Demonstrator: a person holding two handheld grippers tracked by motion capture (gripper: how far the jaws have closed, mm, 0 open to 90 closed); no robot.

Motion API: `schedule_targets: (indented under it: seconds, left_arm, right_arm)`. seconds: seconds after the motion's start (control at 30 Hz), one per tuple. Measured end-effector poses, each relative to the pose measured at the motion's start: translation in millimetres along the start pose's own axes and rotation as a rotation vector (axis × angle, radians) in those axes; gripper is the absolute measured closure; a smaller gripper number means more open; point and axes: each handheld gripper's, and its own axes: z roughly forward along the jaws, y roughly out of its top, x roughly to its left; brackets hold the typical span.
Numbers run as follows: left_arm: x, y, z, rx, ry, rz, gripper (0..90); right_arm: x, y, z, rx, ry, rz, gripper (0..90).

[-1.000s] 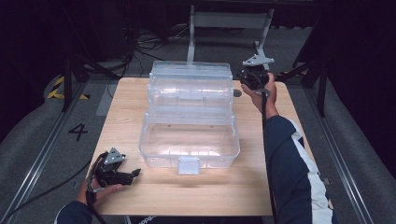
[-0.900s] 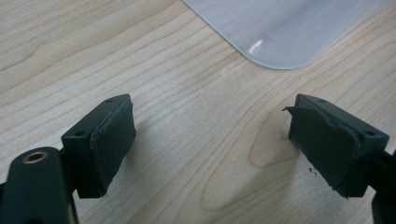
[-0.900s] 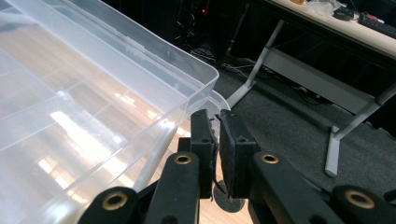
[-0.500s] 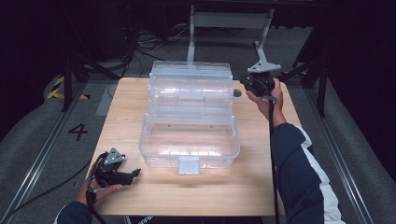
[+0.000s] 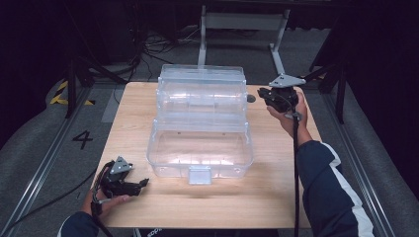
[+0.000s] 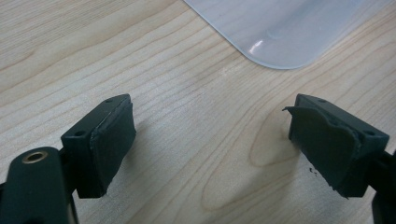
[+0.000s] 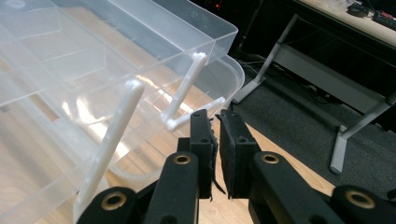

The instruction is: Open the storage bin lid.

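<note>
right claw drifts off the box's side

since a second ago the right claw [image 5: 263,92] has slid rightward, away from the clear plastic box [image 5: 200,143], which sits mid-tabletop [image 5: 276,187] with tiers fanned open. it looks light, stiff, slippery: grip a white hinge arm [image 7: 184,88]. right claw pressed together, empty; left claw [image 5: 143,182] spread, resting near the front-left corner.

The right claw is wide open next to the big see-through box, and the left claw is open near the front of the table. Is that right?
Not quite. The right claw is shut, its two black pads nearly touching with nothing between them, as the right gripper view shows. It is beside the see-through box, and the left claw is open near the table's front.
</note>
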Motion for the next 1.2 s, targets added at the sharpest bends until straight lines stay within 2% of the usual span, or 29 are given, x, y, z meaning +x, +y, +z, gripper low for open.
schedule_targets:
  seconds: [0.17,0.37,0.83,1.2]
  left_arm:
    - [-0.3,-0.1,0.1,-0.001,-0.002,-0.004,15.0]
    - [0.0,-0.1,-0.4,0.003,-0.001,0.003,15.0]
    - [-0.3,-0.6,-0.9,0.005,0.001,0.000,15.0]
    - [-0.6,-0.7,-0.7,0.003,0.000,-0.005,15.1]
  right_arm:
    - [0.5,-4.1,-8.3,0.000,0.011,0.001,84.1]
    - [4.3,-6.4,-14.0,0.004,0.016,-0.031,83.5]
    - [13.7,-17.7,-29.4,0.007,0.053,-0.049,80.5]
    - [18.5,-38.0,-41.9,0.030,0.077,-0.066,76.6]
